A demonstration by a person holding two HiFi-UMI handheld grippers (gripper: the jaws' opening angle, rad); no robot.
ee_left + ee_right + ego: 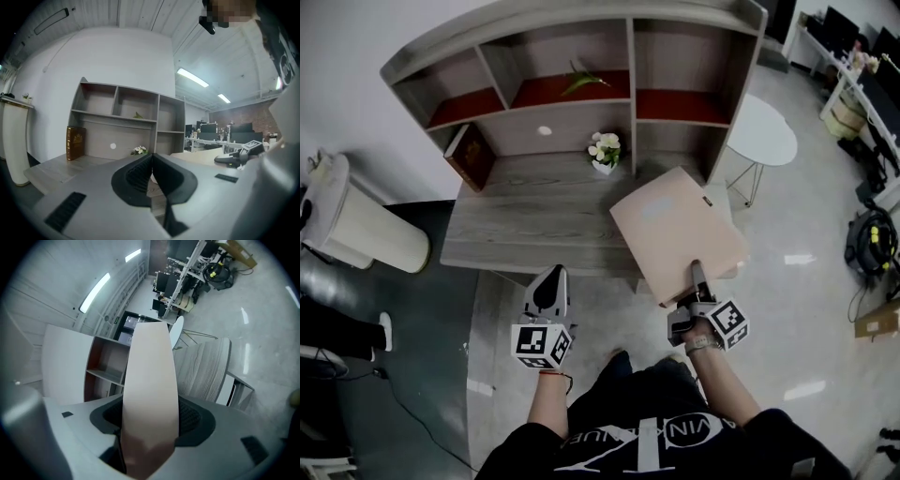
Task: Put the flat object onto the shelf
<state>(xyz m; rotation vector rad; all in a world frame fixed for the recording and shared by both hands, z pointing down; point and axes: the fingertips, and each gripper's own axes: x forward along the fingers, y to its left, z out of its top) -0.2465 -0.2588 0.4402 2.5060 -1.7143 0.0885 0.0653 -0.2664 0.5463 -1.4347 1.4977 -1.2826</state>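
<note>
The right hand-held gripper clamps a flat beige box by the wooden table, while the left hand-held gripper hangs closed and empty.

The grey wooden desk in front of me carries a shelf unit along its back edge. A brown book stands upright on the desk top at the left, and a small pot of white flowers sits near the middle. A green sprig lies in the unit's middle upper compartment.
</note>
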